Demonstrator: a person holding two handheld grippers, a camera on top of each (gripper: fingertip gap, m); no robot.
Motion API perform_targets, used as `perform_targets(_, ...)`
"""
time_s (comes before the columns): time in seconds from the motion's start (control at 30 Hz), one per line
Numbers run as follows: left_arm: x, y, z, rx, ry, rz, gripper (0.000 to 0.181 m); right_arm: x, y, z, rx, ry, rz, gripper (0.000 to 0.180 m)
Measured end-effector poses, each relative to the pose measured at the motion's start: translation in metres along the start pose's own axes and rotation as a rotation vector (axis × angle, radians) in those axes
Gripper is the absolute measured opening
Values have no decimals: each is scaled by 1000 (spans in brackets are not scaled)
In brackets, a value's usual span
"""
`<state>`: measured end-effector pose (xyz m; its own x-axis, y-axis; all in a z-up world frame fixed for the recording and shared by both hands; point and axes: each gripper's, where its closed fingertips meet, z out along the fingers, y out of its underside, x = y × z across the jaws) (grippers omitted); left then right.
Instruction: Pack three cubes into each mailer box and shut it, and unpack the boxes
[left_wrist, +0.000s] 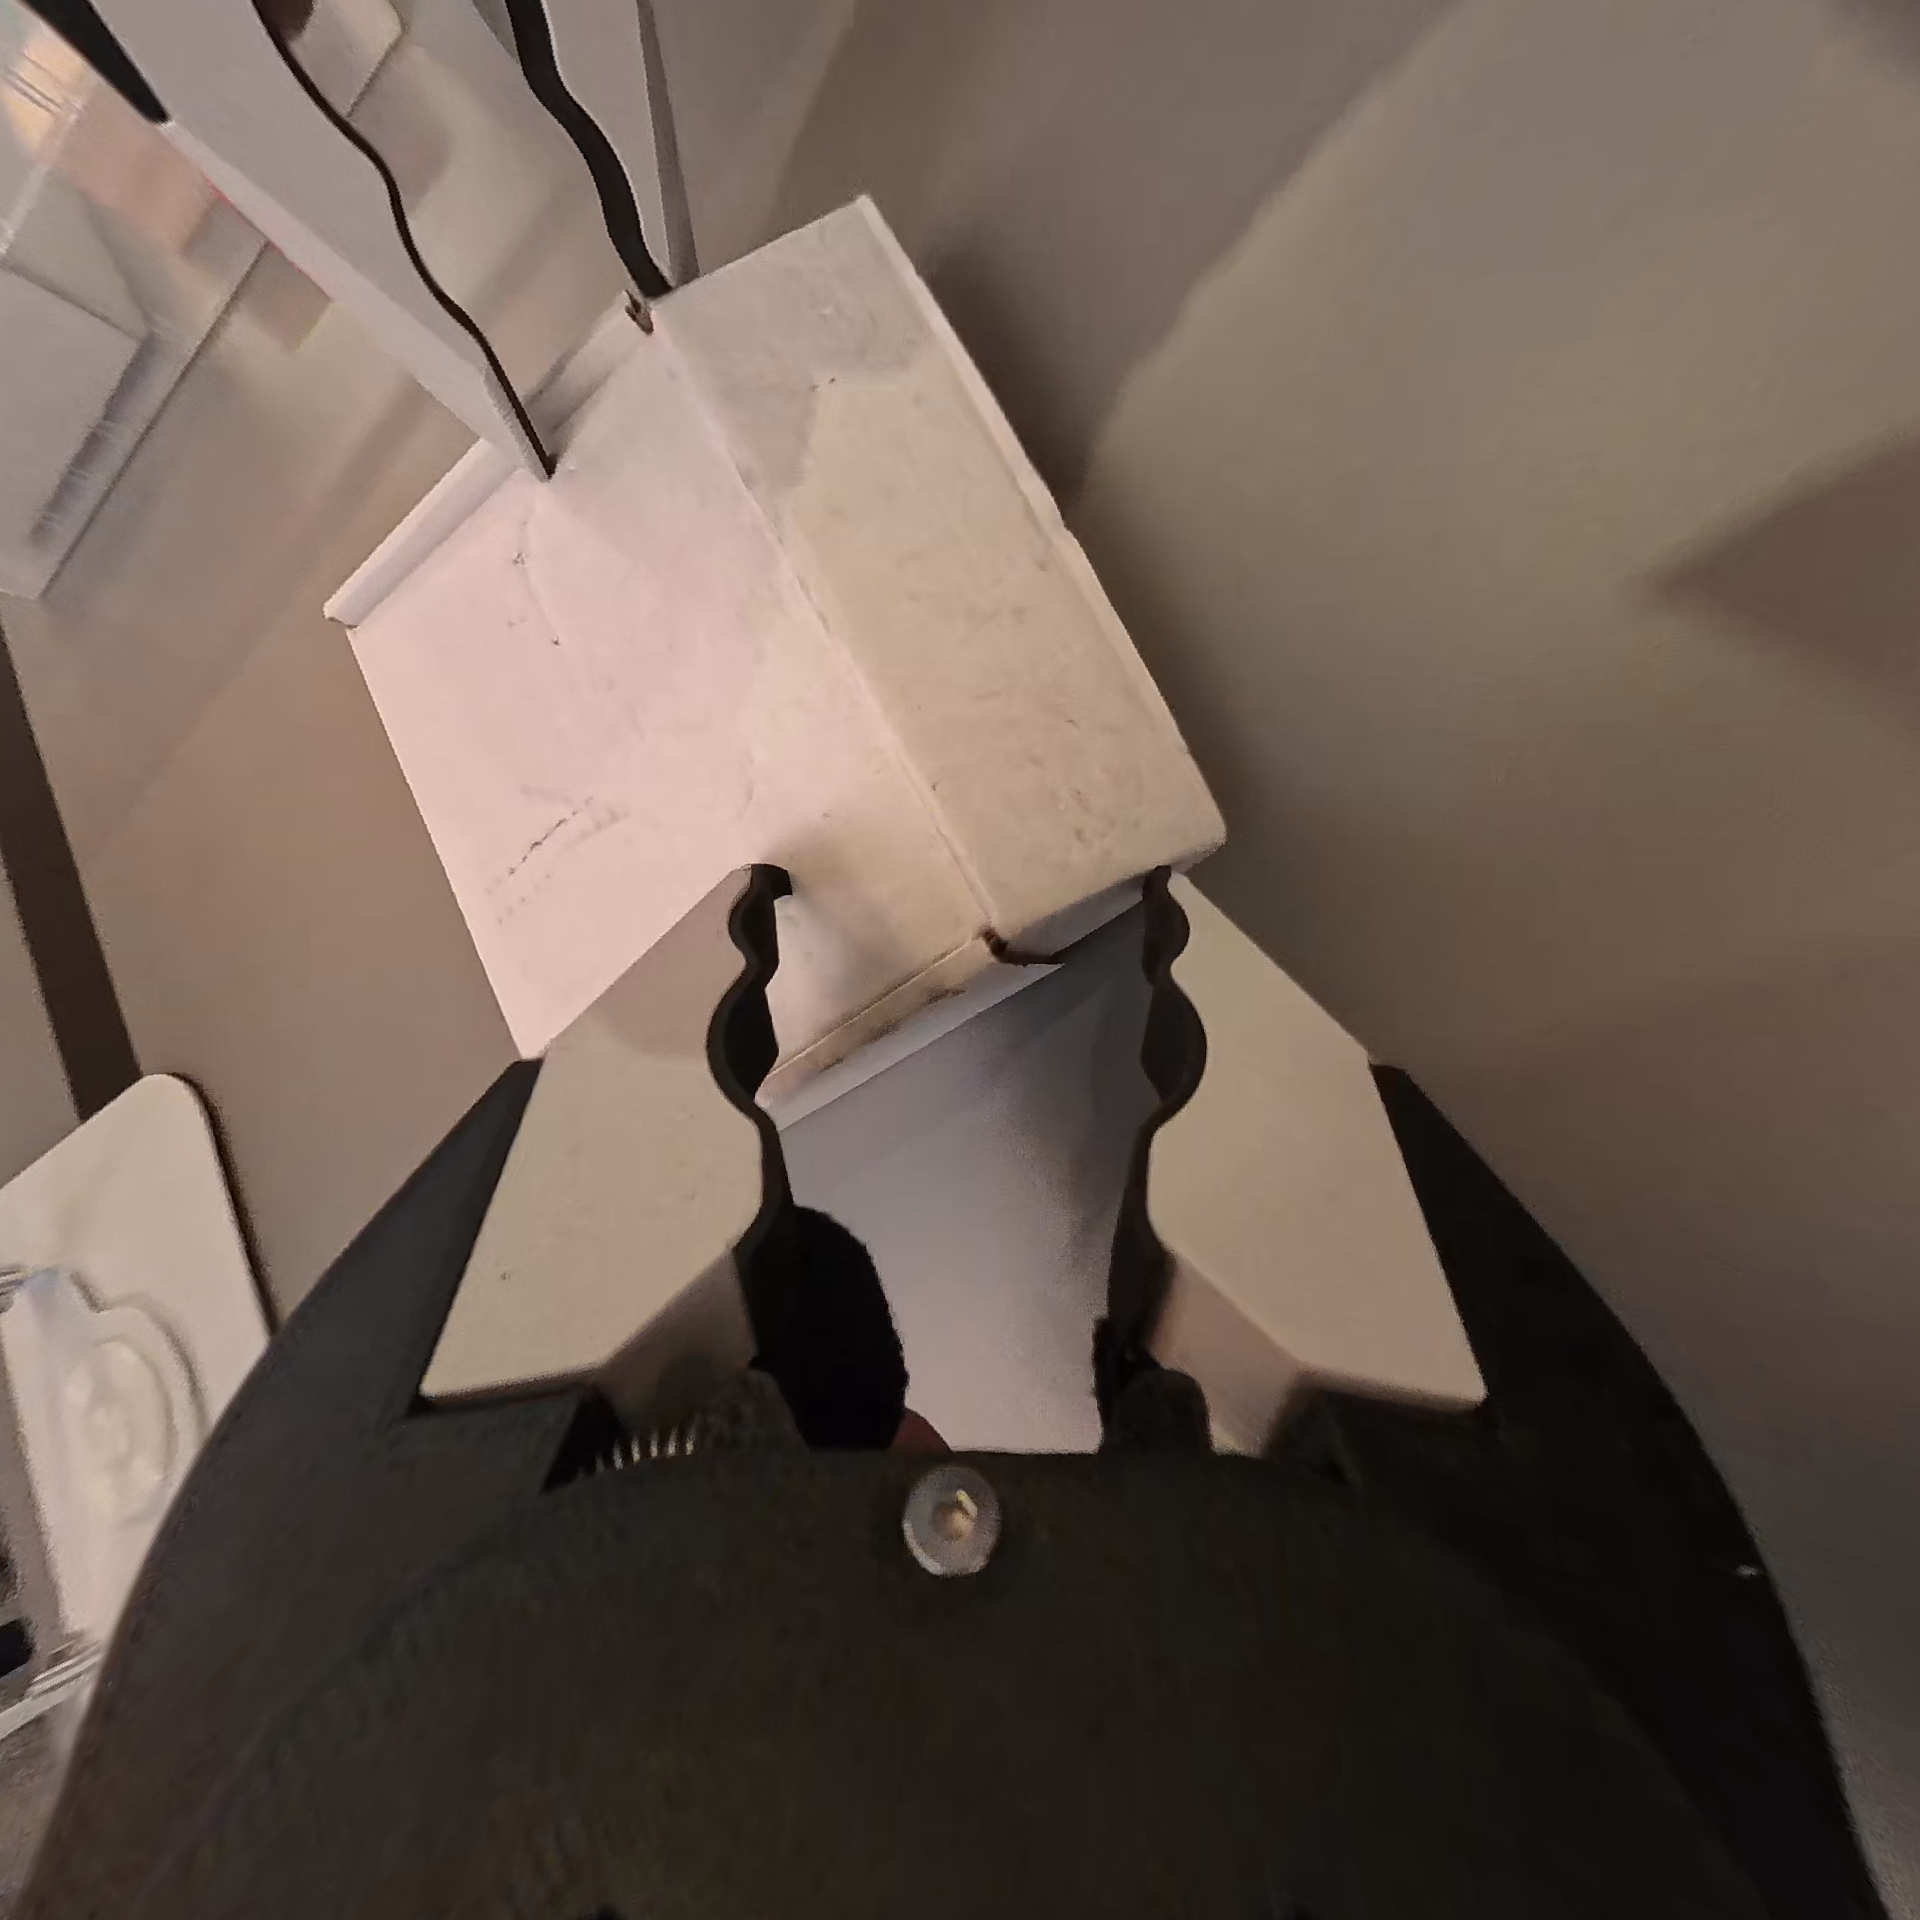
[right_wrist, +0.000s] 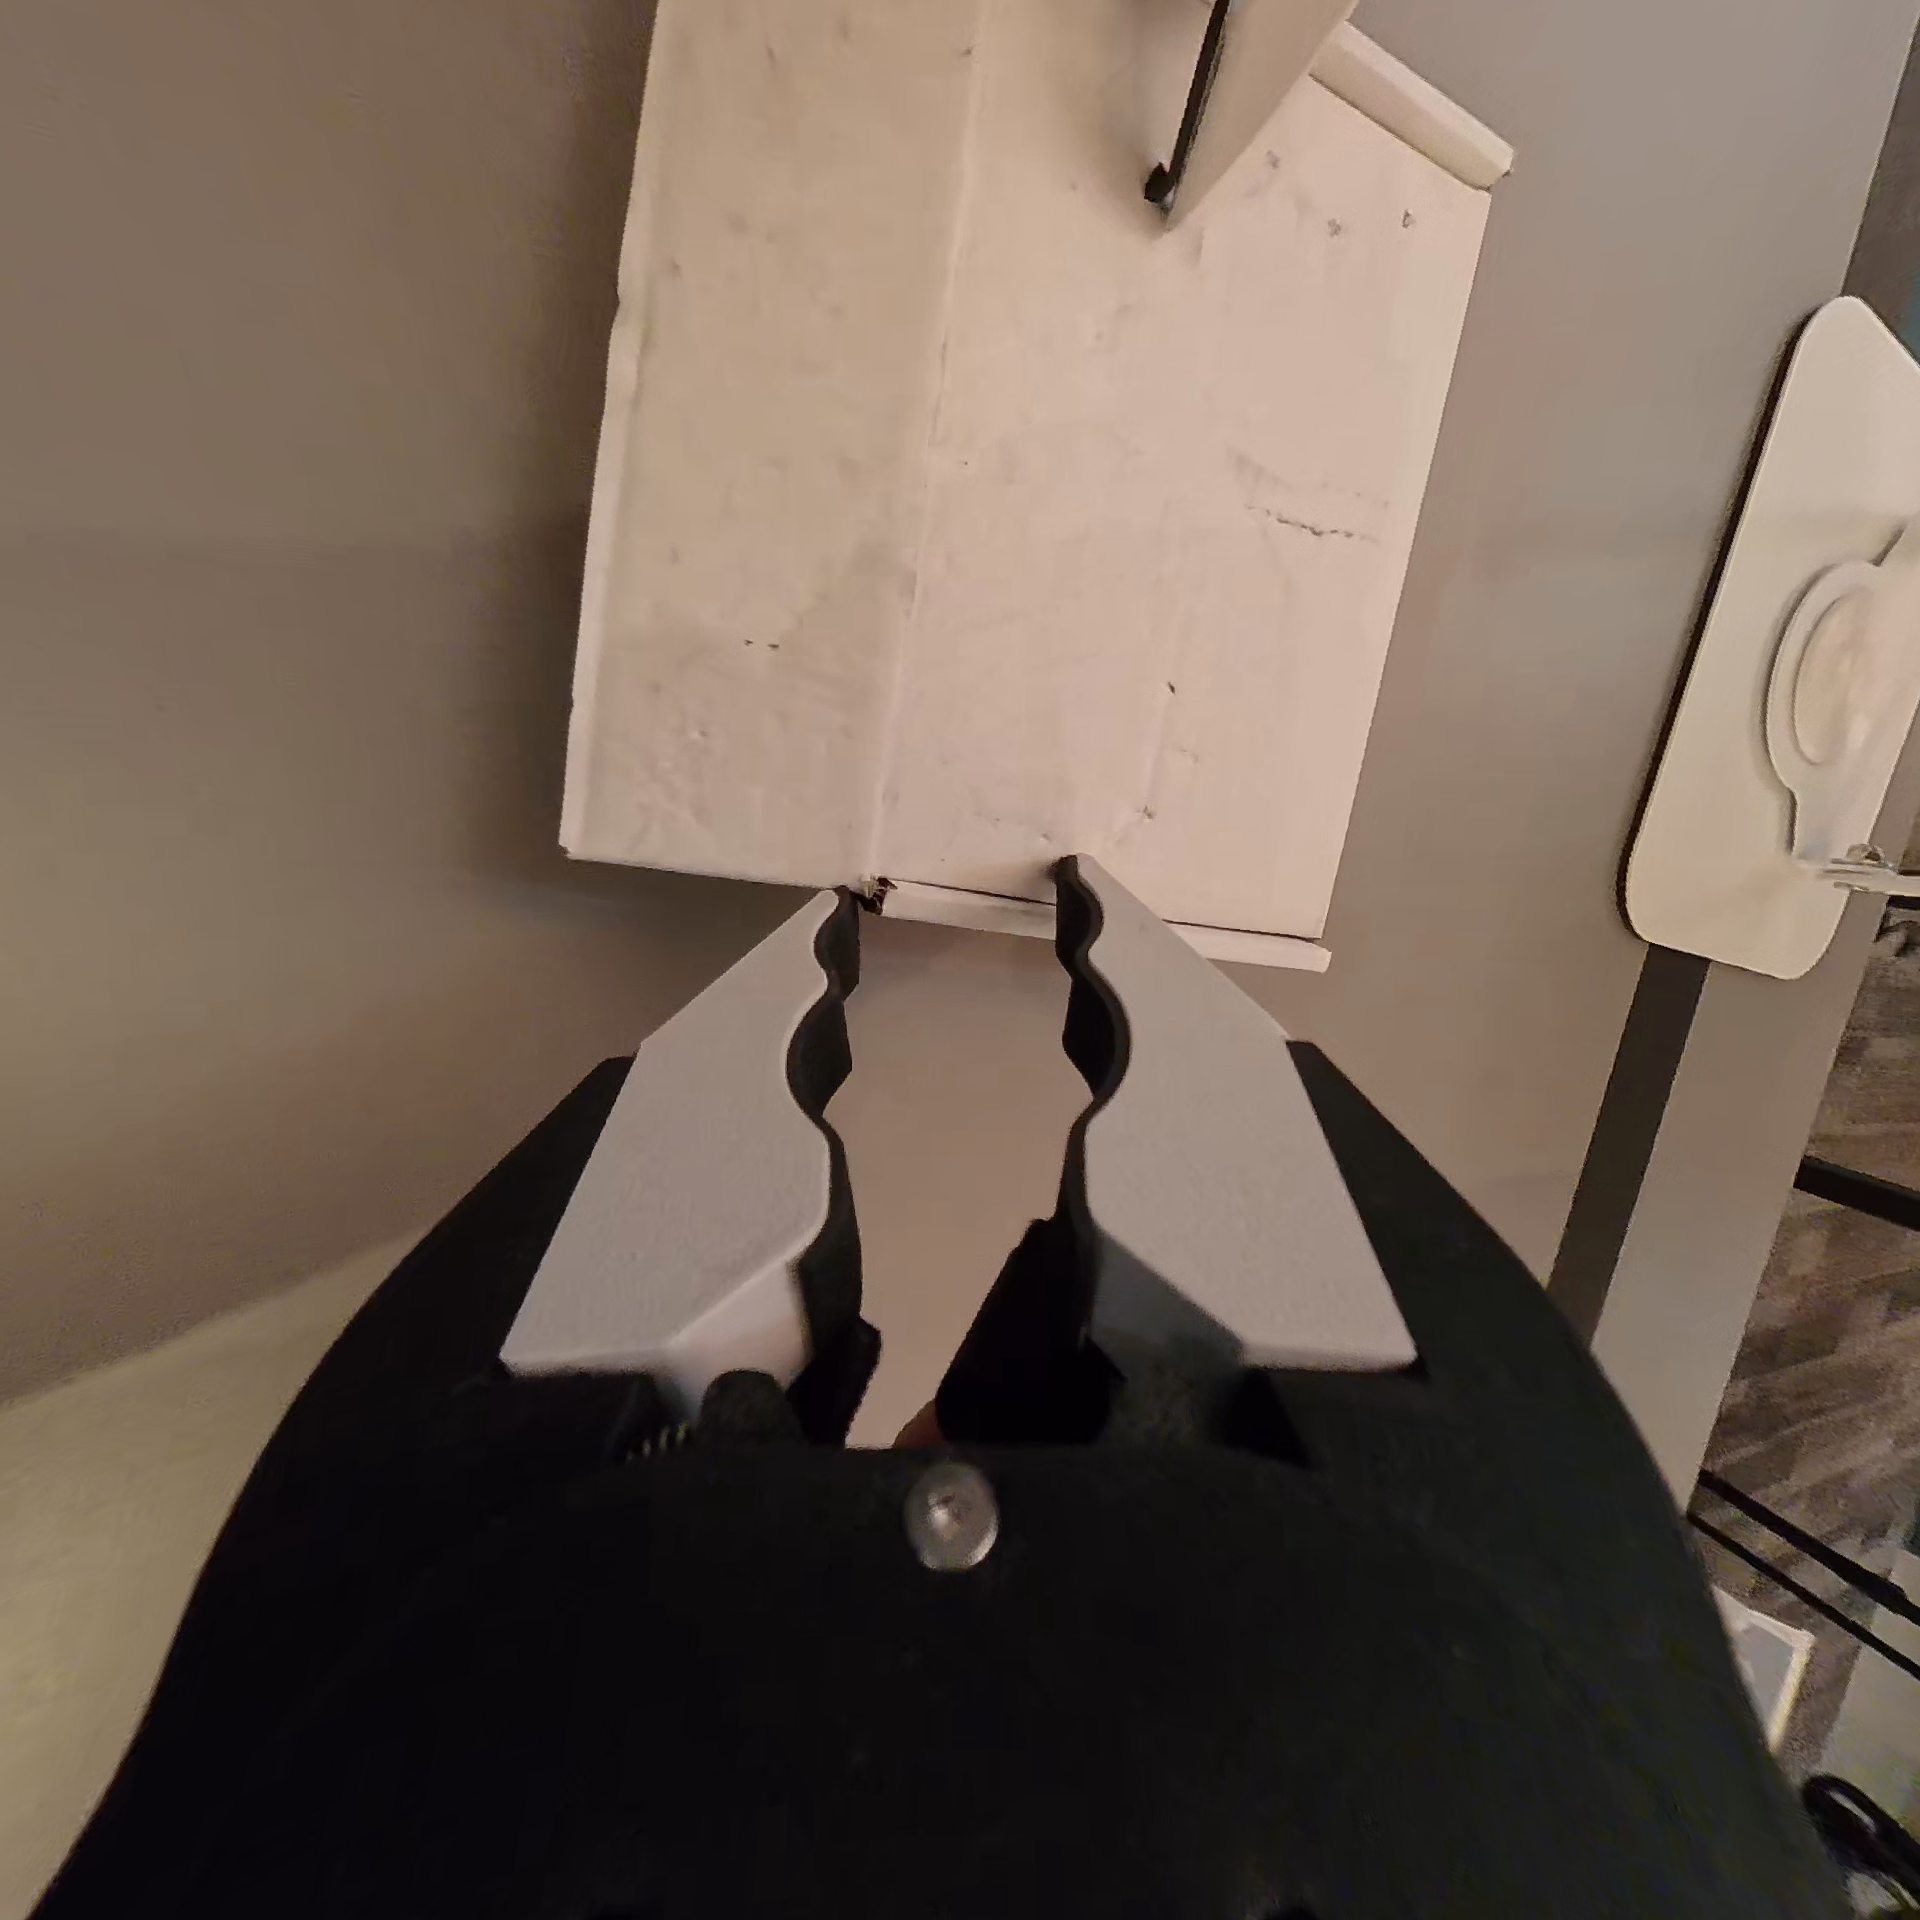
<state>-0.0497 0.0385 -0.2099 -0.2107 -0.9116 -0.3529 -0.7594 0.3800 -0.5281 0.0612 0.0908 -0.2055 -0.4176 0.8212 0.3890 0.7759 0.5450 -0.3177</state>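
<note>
A white mailer box (left_wrist: 790, 644) is held up in the air between my two grippers, lid closed, with scuffed faces. My left gripper (left_wrist: 961, 883) clamps its near end, one fingertip on the broad face and the other at the narrow side's far edge. My right gripper (right_wrist: 958, 888) grips the opposite end of the box (right_wrist: 987, 499), at the fold beside its lip. Each gripper shows in the other's view at the box's far end: the right one (left_wrist: 587, 395) and the left one (right_wrist: 1174, 177). No cubes are visible.
A beige wall (left_wrist: 1455, 727) fills the background. A white rounded plate with a clear hook (right_wrist: 1787, 644) hangs on a dark post; it also shows in the left wrist view (left_wrist: 104, 1299). A dark metal frame and patterned floor (right_wrist: 1829, 1247) lie at the right.
</note>
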Motion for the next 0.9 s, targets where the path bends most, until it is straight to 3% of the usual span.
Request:
perform_targets(0.3, -2, 5, 2, -107, -74, 92, 66, -1, 0, 0, -28, 31, -47, 36)
perform_targets(0.47, -3, 6, 2, -157, -71, 107, 65, -1, 0, -1, -3, -56, -16, 38)
perform_targets(0.5, -3, 6, 2, -158, -70, 103, 65, -5, -1, -2, 0, -108, 6, 41)
perform_targets(0.57, -3, 6, 2, -155, -70, 99, 65, -13, -3, -7, 1, -227, 46, 63)
perform_targets(0.6, -3, 6, 2, -154, -70, 97, 65, -12, -3, -7, -3, -237, 47, 63)
perform_targets(0.67, -3, 6, 2, -153, -70, 96, 65, -7, -4, -5, -35, -202, 46, 50)
perform_targets(0.9, -6, 8, 4, -162, -117, 102, 61, -2, 0, 1, -84, 5, 25, 44)
